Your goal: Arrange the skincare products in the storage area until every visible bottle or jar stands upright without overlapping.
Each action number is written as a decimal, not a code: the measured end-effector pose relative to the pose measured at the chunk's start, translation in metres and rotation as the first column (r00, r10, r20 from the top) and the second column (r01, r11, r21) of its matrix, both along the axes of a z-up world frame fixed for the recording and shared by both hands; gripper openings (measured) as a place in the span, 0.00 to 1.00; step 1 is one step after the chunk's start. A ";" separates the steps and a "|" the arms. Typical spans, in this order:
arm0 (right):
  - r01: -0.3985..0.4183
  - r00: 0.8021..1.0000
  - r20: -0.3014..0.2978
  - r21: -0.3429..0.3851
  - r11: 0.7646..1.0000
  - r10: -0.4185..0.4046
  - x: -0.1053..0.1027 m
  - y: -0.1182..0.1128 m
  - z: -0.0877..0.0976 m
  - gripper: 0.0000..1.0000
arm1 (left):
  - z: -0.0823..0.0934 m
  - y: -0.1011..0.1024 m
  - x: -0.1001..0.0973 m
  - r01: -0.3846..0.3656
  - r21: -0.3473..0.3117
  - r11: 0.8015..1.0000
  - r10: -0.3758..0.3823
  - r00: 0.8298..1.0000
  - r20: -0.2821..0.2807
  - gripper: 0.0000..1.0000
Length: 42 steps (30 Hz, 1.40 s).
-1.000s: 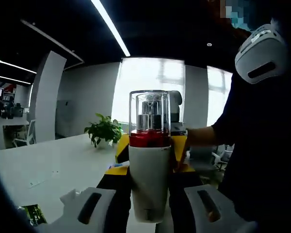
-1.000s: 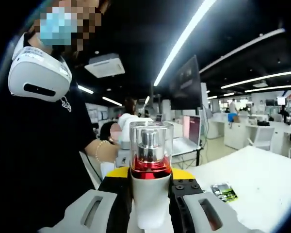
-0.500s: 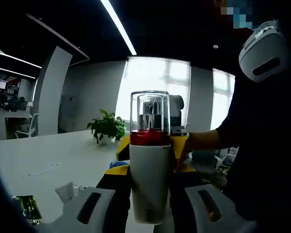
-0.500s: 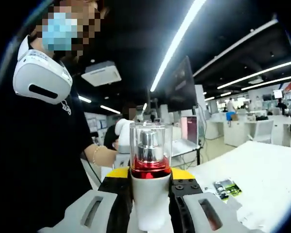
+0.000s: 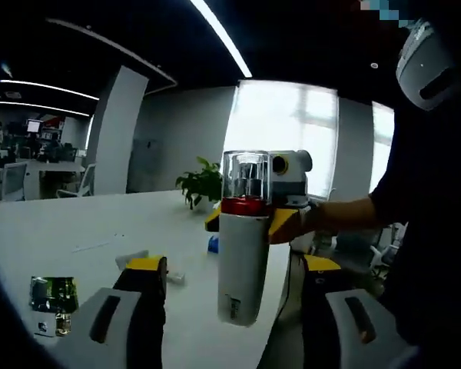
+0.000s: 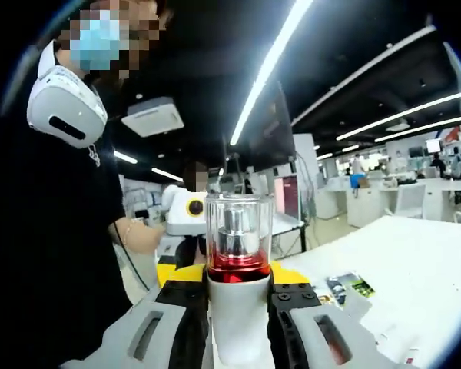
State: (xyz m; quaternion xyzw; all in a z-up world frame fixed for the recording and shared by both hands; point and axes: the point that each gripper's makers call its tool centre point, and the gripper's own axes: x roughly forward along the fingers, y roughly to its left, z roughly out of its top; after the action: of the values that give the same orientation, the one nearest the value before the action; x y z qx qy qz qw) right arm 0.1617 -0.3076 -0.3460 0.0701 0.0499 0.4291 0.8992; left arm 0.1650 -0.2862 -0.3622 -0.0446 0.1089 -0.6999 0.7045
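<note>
A white pump bottle [image 5: 242, 261] with a red collar and a clear cap hangs upright in the air above the table. My left gripper [image 5: 234, 265] stands open, its jaws wide apart on either side of the bottle and not touching it. Behind the bottle, the right gripper's yellow fingers [image 5: 286, 223] clamp it. In the right gripper view the same bottle [image 6: 238, 307] sits between the jaws of my right gripper [image 6: 238, 296], which is shut on it. The left gripper's yellow fingertips [image 6: 169, 273] show behind it, spread apart.
A long white table [image 5: 77, 231] carries a green sachet [image 5: 46, 304], small white items [image 5: 134, 257] and a potted plant [image 5: 203, 184]. Sachets [image 6: 346, 288] lie on the table [image 6: 422, 269] in the right gripper view. A person in black [image 6: 61, 231] stands close by.
My left gripper has opened, let go of the bottle and drawn back from it. The right gripper still holds the bottle upright.
</note>
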 end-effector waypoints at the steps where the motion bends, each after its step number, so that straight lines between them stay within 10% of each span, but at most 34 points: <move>1: 0.005 1.000 -0.002 -0.001 1.000 -0.005 0.001 -0.003 -0.004 0.20 | -0.003 0.004 0.004 -0.022 0.002 1.000 0.022 1.000 0.002 0.74; 16: 0.088 0.995 -0.041 -0.023 0.996 -0.089 0.032 -0.047 -0.080 0.20 | -0.054 0.050 0.036 -0.252 0.093 0.963 0.250 0.968 0.031 0.99; 42: 0.101 0.995 0.011 -0.049 0.994 -0.101 0.084 -0.089 -0.155 0.20 | -0.103 0.085 0.059 -0.397 0.152 0.905 0.396 0.918 0.037 0.92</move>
State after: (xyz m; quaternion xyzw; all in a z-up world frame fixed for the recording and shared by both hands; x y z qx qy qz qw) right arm 0.2459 -0.3962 -0.5014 0.0485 0.0533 0.3821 0.9213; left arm 0.2240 -0.2014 -0.4654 -0.0086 0.1504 -0.5317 0.8334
